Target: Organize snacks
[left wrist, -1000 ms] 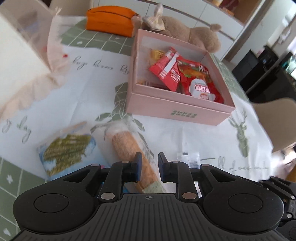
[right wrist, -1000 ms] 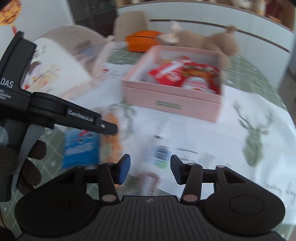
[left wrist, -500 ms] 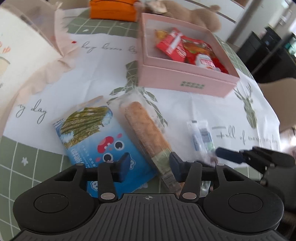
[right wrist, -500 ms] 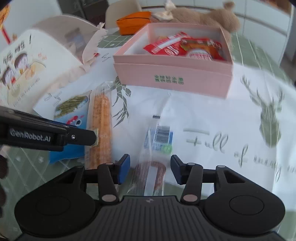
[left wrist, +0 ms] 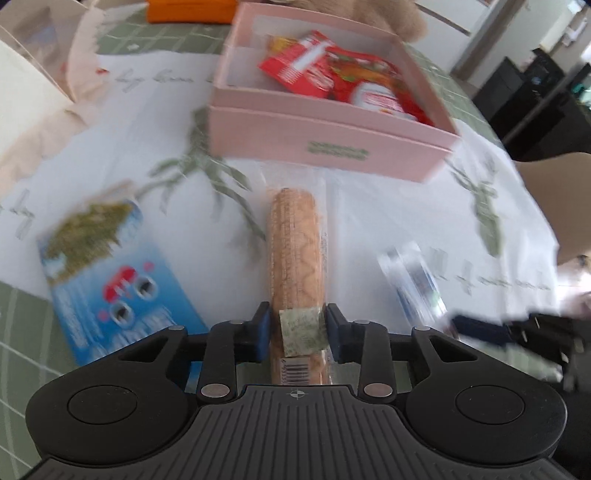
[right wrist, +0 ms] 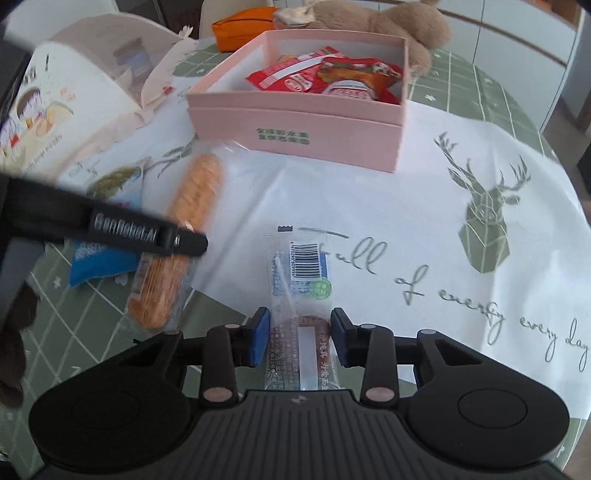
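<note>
the long cracker sleeve [left wrist: 295, 258] lay on the tablecloth [right wrist: 424, 192], its near end between the jaws of my left tongs [left wrist: 297, 328]. those jaws were closing, with narrow gaps at both pads, so nothing was gripped there. from my right camera the sleeve ran toward the pink box [right wrist: 295, 125] at twelve o'clock, which held red snack packets [right wrist: 325, 75]. my right tongs [right wrist: 299, 341] were closing too, straddling a clear wrapped bar [right wrist: 301, 302] with a barcode, slivers of space on each side. a blue seaweed snack bag [left wrist: 107, 280] sat at nine o'clock of the sleeve. beyond the box lay a brown plush toy [right wrist: 388, 26] and an orange pouch [right wrist: 243, 27] at eleven o'clock. a pale printed bag [right wrist: 70, 96] stood at ten o'clock.
</note>
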Demonstrator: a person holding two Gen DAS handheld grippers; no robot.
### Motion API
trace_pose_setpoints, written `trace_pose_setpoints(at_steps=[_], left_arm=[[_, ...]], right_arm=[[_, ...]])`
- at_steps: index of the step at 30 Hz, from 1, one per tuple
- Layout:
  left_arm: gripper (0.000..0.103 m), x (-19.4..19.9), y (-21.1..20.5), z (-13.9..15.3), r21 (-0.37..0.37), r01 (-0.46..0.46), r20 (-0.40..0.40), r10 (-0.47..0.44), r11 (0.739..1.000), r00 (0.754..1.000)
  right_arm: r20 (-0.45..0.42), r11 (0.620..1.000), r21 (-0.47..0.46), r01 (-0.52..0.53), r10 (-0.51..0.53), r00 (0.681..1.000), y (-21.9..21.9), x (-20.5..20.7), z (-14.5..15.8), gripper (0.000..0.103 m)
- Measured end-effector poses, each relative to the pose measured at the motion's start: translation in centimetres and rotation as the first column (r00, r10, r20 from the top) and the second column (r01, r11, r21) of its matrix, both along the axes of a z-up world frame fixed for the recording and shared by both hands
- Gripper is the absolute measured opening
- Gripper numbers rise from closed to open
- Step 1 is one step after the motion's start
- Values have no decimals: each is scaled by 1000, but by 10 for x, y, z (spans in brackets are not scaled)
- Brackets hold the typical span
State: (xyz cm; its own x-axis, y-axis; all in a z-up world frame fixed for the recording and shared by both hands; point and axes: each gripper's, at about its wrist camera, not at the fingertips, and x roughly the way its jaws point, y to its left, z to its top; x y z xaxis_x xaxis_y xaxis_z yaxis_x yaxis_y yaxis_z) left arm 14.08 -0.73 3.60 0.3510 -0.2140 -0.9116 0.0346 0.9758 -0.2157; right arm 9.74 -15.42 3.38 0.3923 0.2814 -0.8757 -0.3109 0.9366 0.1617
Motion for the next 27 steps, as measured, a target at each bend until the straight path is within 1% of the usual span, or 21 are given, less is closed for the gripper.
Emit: trace_pose_setpoints(at_steps=[2, 5, 7, 9, 10, 11, 12, 13, 14, 15, 16, 17, 19, 21, 23, 25, 27], left_arm=[[34, -11, -6, 9, -15, 39, 30, -38, 999, 999], [34, -18, -10, 38, -24, 61, 109, -58, 998, 992], [34, -11, -8, 66, -49, 55, 171, -46, 997, 984], [33, 7, -3, 90, -71, 48, 213, -32, 996, 977], [29, 17, -1, 101, -82, 40, 237, -19, 996, 971], [23, 30, 1, 112, -78, 29, 269, -7, 997, 963], [17, 42, 3, 123, -68, 19, 315, 3, 997, 949], [13, 54, 5, 131, -62, 3, 359, 19, 998, 933], [13, 66, 8, 136, -70, -16, 391, 42, 997, 919], [14, 80, 12, 136, -94, -25, 409, 62, 995, 911], [14, 94, 16, 132, -115, -35, 403, 79, 993, 912], [15, 104, 18, 125, -121, -53, 384, 97, 991, 918], [17, 114, 24, 109, -131, -72, 324, 111, 989, 940], [19, 110, 27, 97, -138, -50, 294, 89, 989, 952], [20, 99, 31, 88, -115, -53, 280, 84, 992, 956], [20, 90, 40, 77, -115, -85, 258, 112, 990, 960], [20, 80, 53, 69, -129, -116, 234, 143, 985, 962]], right_arm=[[-1, 999, 35, -4, 4, 1000, -10, 5, 7, 35], [11, 996, 90, 2, -3, 1000, -25, 21, 26, 35], [22, 991, 130, 4, -7, 1000, -34, 36, 43, 35], [60, 990, 144, -4, -4, 998, -38, 50, 63, 35], [81, 990, 142, -9, -3, 997, -37, 60, 73, 35], [104, 990, 139, -13, -1, 995, -38, 67, 82, 35], [128, 990, 137, -19, 2, 992, -36, 74, 92, 35], [149, 991, 135, -26, 5, 989, -35, 80, 100, 35], [171, 991, 132, -31, 8, 985, -34, 85, 107, 35], [188, 991, 127, -34, 10, 982, -32, 91, 112, 35], [199, 992, 122, -34, 9, 980, -31, 97, 115, 35], [207, 993, 116, -32, 7, 978, -29, 103, 116, 35], [209, 996, 92, -19, -1, 978, -26, 112, 114, 35], [197, 996, 82, -18, 2, 980, -24, 119, 108, 35], [195, 997, 72, -28, 13, 981, -20, 124, 105, 35], [210, 997, 76, -28, 11, 978, -15, 129, 101, 36], [233, 993, 117, -25, -3, 972, -9, 145, 100, 40]])
